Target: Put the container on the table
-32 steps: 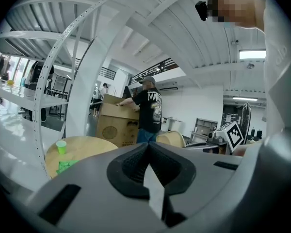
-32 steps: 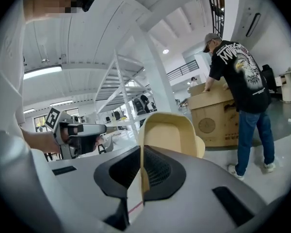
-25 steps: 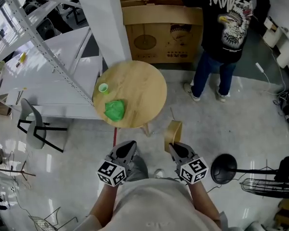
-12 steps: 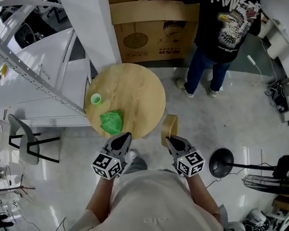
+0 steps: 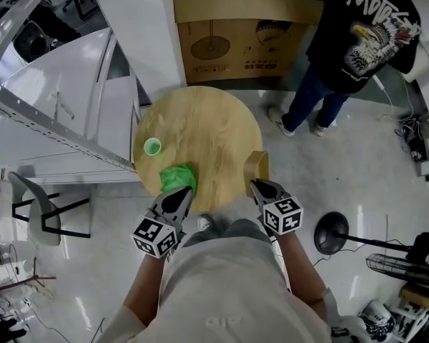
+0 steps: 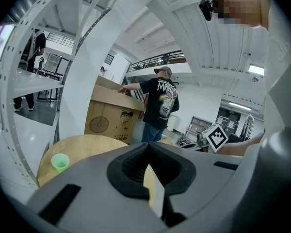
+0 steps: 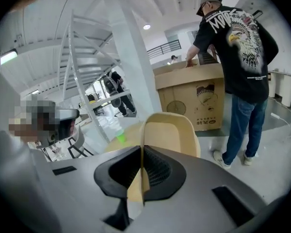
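Observation:
A tan, open-topped container (image 5: 257,166) hangs at the right rim of the round wooden table (image 5: 207,131). My right gripper (image 5: 259,186) is shut on its near wall. In the right gripper view the container (image 7: 172,135) rises just beyond the gripper (image 7: 142,152), whose jaws pinch the thin wall. My left gripper (image 5: 180,194) is shut with nothing seen in it, its tips over a crumpled green cloth (image 5: 177,177) at the table's near edge. In the left gripper view the gripper (image 6: 148,147) points across the table (image 6: 94,147).
A small green cup (image 5: 152,146) stands on the table's left side, shown too as the cup (image 6: 60,162). Behind the table are a cardboard box (image 5: 236,34) and a white column (image 5: 139,27). A person (image 5: 350,41) stands at the back right. A fan base (image 5: 332,238) sits at the right.
I have come closer to the table. Both grippers moved forward to its near edge, and the container went from beside the table to its right rim.

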`<control>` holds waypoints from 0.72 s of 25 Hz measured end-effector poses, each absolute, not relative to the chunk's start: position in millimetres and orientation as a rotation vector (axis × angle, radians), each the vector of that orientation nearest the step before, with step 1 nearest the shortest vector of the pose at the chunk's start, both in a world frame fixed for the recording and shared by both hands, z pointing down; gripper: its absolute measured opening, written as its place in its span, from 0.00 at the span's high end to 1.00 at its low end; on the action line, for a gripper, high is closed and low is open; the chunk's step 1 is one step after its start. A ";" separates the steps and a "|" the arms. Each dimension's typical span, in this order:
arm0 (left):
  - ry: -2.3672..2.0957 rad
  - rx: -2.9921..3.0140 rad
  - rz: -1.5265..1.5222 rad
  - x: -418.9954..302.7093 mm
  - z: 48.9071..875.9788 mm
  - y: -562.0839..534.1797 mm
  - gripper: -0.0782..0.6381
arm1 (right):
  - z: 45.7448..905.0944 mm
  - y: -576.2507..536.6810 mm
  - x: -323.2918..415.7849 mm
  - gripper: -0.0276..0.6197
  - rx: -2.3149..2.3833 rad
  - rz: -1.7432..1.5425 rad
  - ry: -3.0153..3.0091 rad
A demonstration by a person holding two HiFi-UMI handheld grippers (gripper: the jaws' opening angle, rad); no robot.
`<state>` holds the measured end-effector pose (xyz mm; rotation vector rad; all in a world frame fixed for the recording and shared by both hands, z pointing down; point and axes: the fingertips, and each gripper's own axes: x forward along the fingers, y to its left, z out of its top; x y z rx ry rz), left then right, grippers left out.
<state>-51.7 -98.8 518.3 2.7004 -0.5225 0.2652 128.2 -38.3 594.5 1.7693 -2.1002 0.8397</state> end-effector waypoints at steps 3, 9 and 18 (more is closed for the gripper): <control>-0.554 2.669 0.271 -56.9 525.2 -111.2 0.87 | 614.5 -59.2 134.3 0.89 1.725 0.871 -2.064; -0.649 2.616 0.288 -57.6 532.5 -133.5 0.87 | 656.0 -96.0 154.9 0.89 1.598 0.894 -2.000; -0.877 2.501 0.303 -50.8 543.1 -160.5 0.87 | 715.7 -144.2 187.5 0.89 1.390 0.910 -1.949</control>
